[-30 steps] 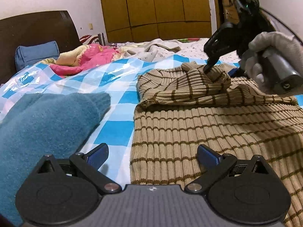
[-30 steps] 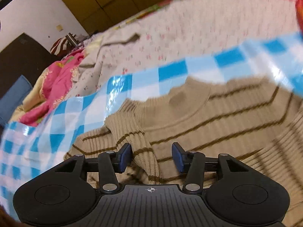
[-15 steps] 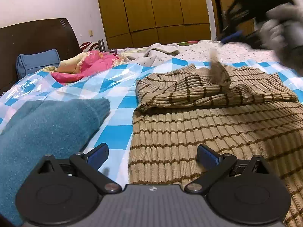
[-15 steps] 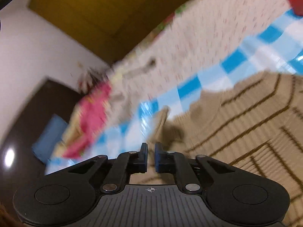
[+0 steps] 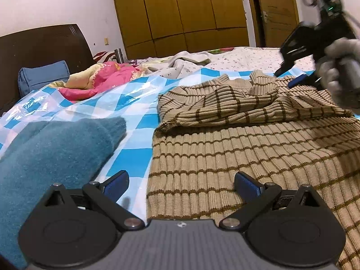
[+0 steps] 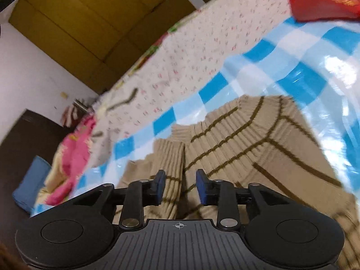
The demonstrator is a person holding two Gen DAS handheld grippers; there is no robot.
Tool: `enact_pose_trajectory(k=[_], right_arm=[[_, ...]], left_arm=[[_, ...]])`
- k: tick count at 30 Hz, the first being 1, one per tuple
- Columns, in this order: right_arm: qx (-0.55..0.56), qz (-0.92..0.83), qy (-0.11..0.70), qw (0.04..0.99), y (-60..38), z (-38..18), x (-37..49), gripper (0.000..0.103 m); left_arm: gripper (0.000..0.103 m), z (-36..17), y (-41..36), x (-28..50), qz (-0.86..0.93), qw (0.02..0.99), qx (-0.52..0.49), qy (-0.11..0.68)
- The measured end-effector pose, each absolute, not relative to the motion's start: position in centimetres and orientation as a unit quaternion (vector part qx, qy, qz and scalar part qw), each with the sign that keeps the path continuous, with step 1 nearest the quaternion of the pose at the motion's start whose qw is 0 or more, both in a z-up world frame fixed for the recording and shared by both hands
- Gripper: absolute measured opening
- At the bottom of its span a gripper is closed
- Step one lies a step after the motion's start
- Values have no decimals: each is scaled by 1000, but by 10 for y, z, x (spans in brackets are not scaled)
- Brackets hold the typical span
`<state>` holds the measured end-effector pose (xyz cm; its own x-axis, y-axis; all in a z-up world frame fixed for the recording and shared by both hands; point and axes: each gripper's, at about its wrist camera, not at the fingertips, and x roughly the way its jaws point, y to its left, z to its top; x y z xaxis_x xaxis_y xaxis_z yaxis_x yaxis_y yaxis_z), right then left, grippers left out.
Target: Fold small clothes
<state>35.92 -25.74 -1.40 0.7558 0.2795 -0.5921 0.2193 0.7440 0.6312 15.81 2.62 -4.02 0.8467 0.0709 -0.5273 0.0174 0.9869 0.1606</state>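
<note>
1. A tan striped sweater (image 5: 236, 157) lies spread on the bed's blue-and-white checked plastic sheet (image 5: 135, 121), with one sleeve (image 5: 225, 105) folded across its upper part, toward the bed's far side.
2. The left gripper (image 5: 181, 183) hovers low over the sweater's near hem with its jaws spread wide. Nothing is between the blue pads; the left pad sits over the checked sheet, the right over the knit.
3. The right gripper (image 6: 180, 185), held in a gloved hand (image 5: 339, 72), is above the sweater's collar area near the far right of the garment. Its jaws are opening; the folded sleeve lies below and between the pads, which do not press on it.
4. A teal garment (image 5: 51, 155) lies on the sheet just left of the sweater, apart from it.
5. Toward the headboard (image 5: 45, 45) rest a blue pillow (image 5: 42, 76) and a pink blanket (image 5: 105, 81).
6. A floral sheet (image 6: 191, 56) covers the far edge of the bed, with wooden wardrobes (image 5: 180, 11) behind.
</note>
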Motion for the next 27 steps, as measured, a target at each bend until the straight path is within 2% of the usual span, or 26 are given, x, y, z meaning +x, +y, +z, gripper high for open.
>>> enact_pose_trajectory(k=[4,10,16,18,21,27], right_arm=[[379,24,370,848,-254,-35,377,31],[495,63,341,797,-267,-54,380,31],[471,64,356,804,-258,-52,385,30],[457,59,352,815,-255,-46,383,17],[443,64,332,830,-255,-27,371,8],[429,64,250,866,-284,22,302,3]], left_arm=[[103,-42,27,160,11,957,76,281],[103,-43,28,161,9,956,72,283],[103,-43,28,162,10,956,74,283],[103,-43,28,162,10,956,74,283],[103,-43,28,162,10,956,74,283],[103,-43,27,162,11,956,76,282]])
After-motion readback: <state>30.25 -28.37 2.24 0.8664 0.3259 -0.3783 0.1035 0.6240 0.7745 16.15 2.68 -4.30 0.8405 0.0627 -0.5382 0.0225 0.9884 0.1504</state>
